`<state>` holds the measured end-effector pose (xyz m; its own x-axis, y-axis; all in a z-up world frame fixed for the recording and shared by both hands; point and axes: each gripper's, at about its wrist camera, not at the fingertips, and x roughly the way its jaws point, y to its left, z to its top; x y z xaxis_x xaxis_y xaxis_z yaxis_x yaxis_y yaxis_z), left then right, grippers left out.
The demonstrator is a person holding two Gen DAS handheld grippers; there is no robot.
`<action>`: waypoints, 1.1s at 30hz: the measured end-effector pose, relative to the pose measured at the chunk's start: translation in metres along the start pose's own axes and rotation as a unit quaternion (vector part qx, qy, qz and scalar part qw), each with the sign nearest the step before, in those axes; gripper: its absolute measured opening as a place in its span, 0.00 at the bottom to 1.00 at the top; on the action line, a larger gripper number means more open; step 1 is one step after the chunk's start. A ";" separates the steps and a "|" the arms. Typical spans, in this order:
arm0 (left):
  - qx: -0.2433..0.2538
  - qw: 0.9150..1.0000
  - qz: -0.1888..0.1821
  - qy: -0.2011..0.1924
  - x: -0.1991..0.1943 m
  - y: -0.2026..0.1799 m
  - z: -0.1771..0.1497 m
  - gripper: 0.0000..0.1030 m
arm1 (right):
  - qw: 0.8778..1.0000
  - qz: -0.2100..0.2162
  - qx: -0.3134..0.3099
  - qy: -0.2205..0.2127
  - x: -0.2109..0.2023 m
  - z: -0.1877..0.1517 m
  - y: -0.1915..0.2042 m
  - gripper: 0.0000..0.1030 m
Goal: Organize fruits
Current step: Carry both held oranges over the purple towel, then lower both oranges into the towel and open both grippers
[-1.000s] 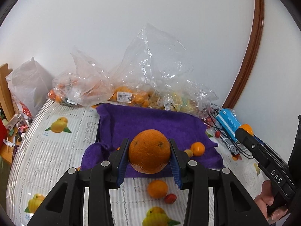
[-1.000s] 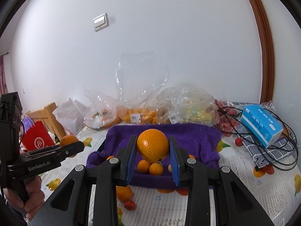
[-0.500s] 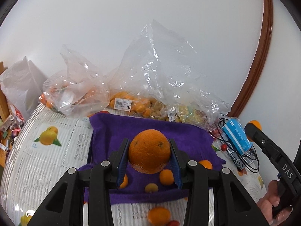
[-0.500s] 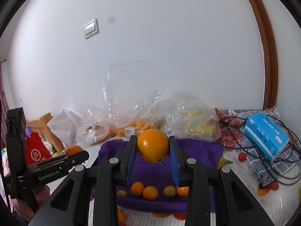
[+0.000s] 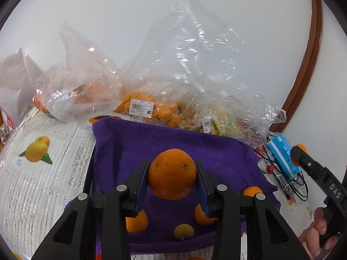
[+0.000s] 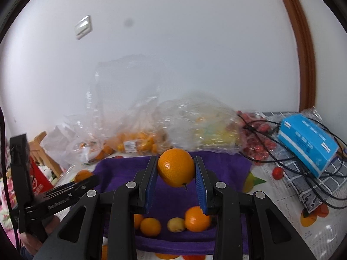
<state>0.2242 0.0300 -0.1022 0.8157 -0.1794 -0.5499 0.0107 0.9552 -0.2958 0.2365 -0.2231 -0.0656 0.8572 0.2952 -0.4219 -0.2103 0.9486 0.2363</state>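
Observation:
My left gripper (image 5: 172, 182) is shut on a large rough-skinned orange (image 5: 172, 176), held above the purple towel (image 5: 173, 143). The right gripper (image 6: 176, 174) is shut on a smoother, brighter orange (image 6: 176, 167) over the same purple towel (image 6: 121, 173). Several small oranges lie on the towel's near part, among them an orange (image 5: 137, 220) by the left jaw and an orange (image 6: 197, 218) below the right one, with a yellowish small fruit (image 6: 176, 224) between. Each gripper shows at the edge of the other's view, the left gripper (image 6: 83, 177) and the right gripper (image 5: 299, 150), both with fruit in them.
Clear plastic bags of oranges (image 5: 151, 108) and other fruit (image 6: 208, 130) crowd the wall behind the towel. A blue box (image 6: 308, 143) on tangled black cables (image 6: 282, 153) lies right, with small red fruits (image 6: 278, 173). A fruit-print tablecloth (image 5: 39, 173) covers the table. A hand (image 5: 318, 238) grips the right handle.
Both grippers moved forward and lower over the towel, each still holding its orange. The bags and wall look closer; the loose oranges now lie under the fingers.

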 end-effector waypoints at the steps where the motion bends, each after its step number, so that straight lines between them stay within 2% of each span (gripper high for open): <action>1: -0.005 1.000 -0.002 0.003 0.002 0.002 0.000 0.37 | 1.000 -0.005 0.006 0.002 0.002 -0.001 -0.005 0.32; 10: -0.015 1.000 0.003 0.022 0.019 0.011 -0.008 0.37 | 0.999 -0.006 0.027 0.029 0.022 -0.009 -0.019 0.32; 15: -0.022 0.999 -0.001 0.033 0.031 0.013 -0.011 0.37 | 0.999 -0.008 0.008 0.050 0.035 -0.018 -0.010 0.32; 24: -0.035 0.998 -0.017 0.046 0.038 0.018 -0.015 0.37 | 0.995 0.012 -0.015 0.098 0.062 -0.040 0.009 0.32; 33: -0.015 0.998 -0.016 0.067 0.047 0.011 -0.021 0.37 | 0.990 0.003 -0.063 0.128 0.077 -0.055 0.026 0.32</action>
<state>0.2509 0.0274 -0.1478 0.7304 -0.2406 -0.6392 0.0160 0.9417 -0.3361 0.2715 -0.1693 -0.1399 0.7115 0.3055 -0.6329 -0.2860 0.9485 0.1362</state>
